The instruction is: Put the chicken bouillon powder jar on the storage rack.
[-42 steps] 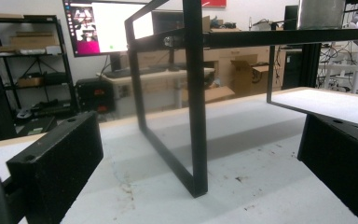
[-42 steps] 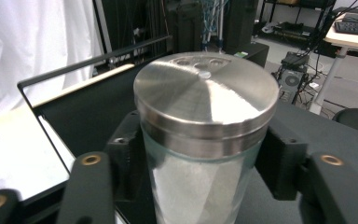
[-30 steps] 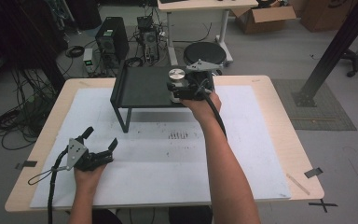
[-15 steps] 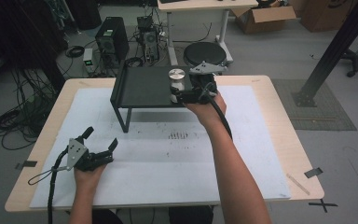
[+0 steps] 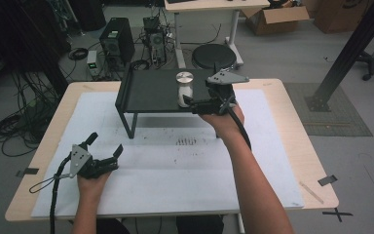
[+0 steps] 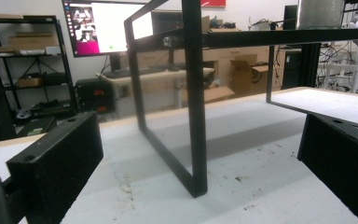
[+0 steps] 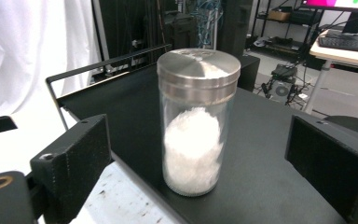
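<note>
A glass shaker (image 5: 184, 88) with a metal lid (image 7: 198, 69), about half full of white grains, stands upright on a black raised shelf (image 5: 151, 92) at the back of the table. My right gripper (image 5: 191, 97) is open at the shelf's right front edge and points at the shaker (image 7: 193, 140). The shaker stands just beyond the two jaws of my right gripper (image 7: 200, 130), touching neither. My left gripper (image 5: 105, 144) rests open on the white mat (image 5: 175, 170) at the front left. Nothing is held in the left gripper (image 6: 200, 135), which faces the shelf's front leg (image 6: 193, 116).
Dark specks (image 5: 185, 141) mark the mat in front of the shelf. The wooden table (image 5: 297, 126) ends close to the right of the mat. Behind it on the floor are a computer tower (image 5: 117, 41), cables and a round black stool (image 5: 214, 54).
My right gripper has drawn back to the right, away from the shaker, which stayed where it stood. The left gripper has not moved.
</note>
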Action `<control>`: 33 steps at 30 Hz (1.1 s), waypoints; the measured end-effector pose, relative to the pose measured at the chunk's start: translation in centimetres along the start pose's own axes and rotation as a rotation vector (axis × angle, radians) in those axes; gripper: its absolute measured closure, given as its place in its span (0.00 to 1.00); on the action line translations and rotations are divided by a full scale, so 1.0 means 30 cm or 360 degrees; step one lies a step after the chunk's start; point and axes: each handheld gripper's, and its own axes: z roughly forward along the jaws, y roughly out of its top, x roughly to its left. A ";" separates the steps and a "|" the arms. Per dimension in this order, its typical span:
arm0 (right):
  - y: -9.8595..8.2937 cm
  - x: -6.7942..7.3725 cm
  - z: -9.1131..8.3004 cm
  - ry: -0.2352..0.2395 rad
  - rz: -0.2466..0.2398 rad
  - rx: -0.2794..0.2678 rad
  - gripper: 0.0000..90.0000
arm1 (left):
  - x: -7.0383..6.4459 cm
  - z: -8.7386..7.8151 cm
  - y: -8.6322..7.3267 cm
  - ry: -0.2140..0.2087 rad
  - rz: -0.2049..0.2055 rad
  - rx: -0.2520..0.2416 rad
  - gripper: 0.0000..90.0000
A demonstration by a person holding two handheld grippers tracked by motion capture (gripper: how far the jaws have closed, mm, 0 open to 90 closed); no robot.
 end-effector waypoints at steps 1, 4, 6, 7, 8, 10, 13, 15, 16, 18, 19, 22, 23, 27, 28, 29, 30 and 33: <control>-0.002 0.001 -0.005 0.0003 -0.0004 -0.0001 0.07 | 0.000 0.000 0.000 0.0000 0.0000 0.0000 0.01; -0.009 0.006 -0.022 0.0027 -0.0013 -0.0020 0.04 | 0.000 0.000 0.000 0.0000 0.0000 -0.0001 0.00; -0.012 0.009 -0.033 0.0044 -0.0024 -0.0035 0.03 | 0.000 0.000 0.000 0.0001 0.0000 0.0000 0.01; -0.013 0.010 -0.039 0.0054 -0.0025 -0.0043 0.03 | 0.000 0.000 0.000 0.0001 0.0000 0.0000 0.00; -0.016 0.011 -0.044 0.0062 -0.0025 -0.0051 0.03 | 0.000 0.000 0.000 0.0001 0.0000 0.0000 0.01; -0.024 0.013 -0.054 0.0081 -0.0021 -0.0078 0.02 | 0.000 0.000 0.000 0.0001 0.0000 0.0000 0.01; -0.038 0.017 -0.067 0.0105 -0.0021 -0.0113 0.01 | -0.001 0.000 0.000 0.0001 0.0003 -0.0002 0.01; -0.047 0.020 -0.076 0.0126 -0.0022 -0.0137 0.00 | -0.001 0.000 0.000 0.0001 0.0004 -0.0003 0.01; -0.052 0.022 -0.080 0.0134 -0.0026 -0.0150 0.00 | -0.001 0.000 0.000 0.0001 0.0004 -0.0002 0.01; -0.063 0.026 -0.090 0.0158 -0.0036 -0.0171 0.00 | 0.000 0.000 0.000 0.0002 0.0003 -0.0002 0.01; -0.070 0.028 -0.094 0.0171 -0.0038 -0.0180 0.00 | 0.000 0.000 0.000 0.0001 0.0007 -0.0001 0.00; -0.094 0.032 -0.107 0.0189 -0.0032 -0.0212 0.00 | -0.001 0.000 0.000 0.0002 0.0000 -0.0002 0.01; -0.102 0.033 -0.111 0.0195 -0.0029 -0.0221 0.00 | 0.000 0.000 0.000 0.0001 0.0007 0.0001 0.00; -0.131 0.039 -0.122 0.0202 -0.0025 -0.0230 0.00 | 0.000 0.000 0.000 0.0002 0.0001 0.0000 0.01; -0.138 0.040 -0.125 0.0206 -0.0022 -0.0231 0.00 | 0.000 0.000 0.000 0.0002 0.0000 -0.0001 0.01; -0.145 0.042 -0.128 0.0211 -0.0023 -0.0232 0.00 | 0.000 0.000 0.000 0.0002 0.0000 -0.0001 0.01; -0.152 0.045 -0.131 0.0214 -0.0027 -0.0236 0.00 | 0.000 0.000 0.000 0.0002 0.0000 -0.0001 0.01; -0.179 0.051 -0.141 0.0229 -0.0030 -0.0243 0.00 | 0.000 0.000 0.000 0.0002 0.0001 0.0000 0.01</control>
